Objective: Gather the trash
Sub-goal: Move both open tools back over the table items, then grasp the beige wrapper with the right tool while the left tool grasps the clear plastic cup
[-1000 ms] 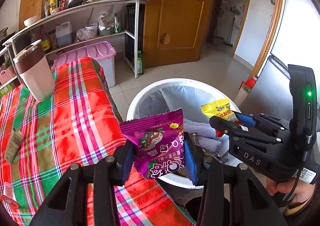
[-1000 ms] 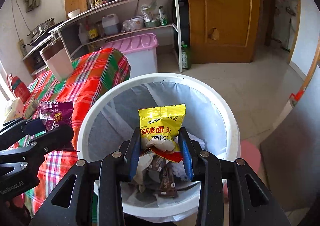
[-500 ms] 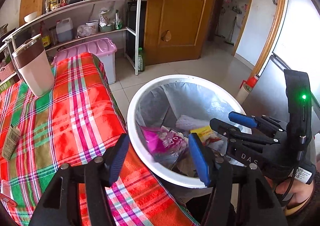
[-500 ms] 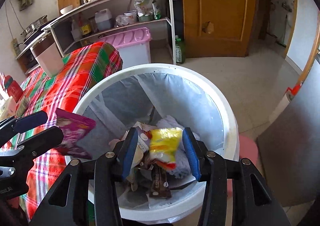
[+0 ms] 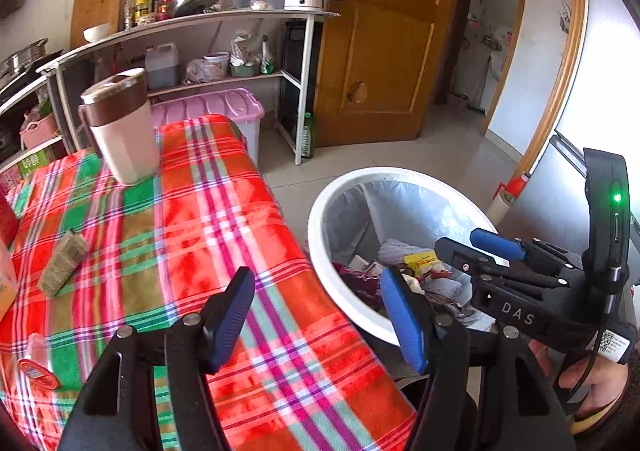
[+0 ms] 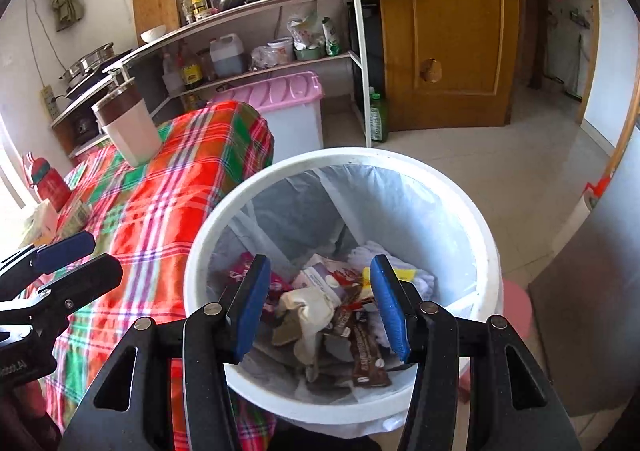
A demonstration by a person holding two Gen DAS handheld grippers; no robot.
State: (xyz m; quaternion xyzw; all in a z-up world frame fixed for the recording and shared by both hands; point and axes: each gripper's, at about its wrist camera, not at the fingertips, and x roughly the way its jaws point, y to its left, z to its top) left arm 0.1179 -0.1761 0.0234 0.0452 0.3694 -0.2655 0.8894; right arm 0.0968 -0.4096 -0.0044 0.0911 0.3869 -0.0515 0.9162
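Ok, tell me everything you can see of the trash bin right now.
The trash bin is a round white bucket, plastic by its look, lined with a thin translucent bag folded over its rim. It stands upright on the tiled floor close against the plaid-covered table. Crumpled wrappers, a yellow packet, a brown bar wrapper and white paper lie in the bottom. The open right gripper hangs above it, touching nothing.

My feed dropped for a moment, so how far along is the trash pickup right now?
Done: the yellow packet and purple packet lie in the white bin with other wrappers.

In hand: nothing. The left hand-held gripper is open above the table edge, the right hand-held gripper open above the bin.

Left: a small brown packet and a red lid-like piece sit on the plaid tablecloth.
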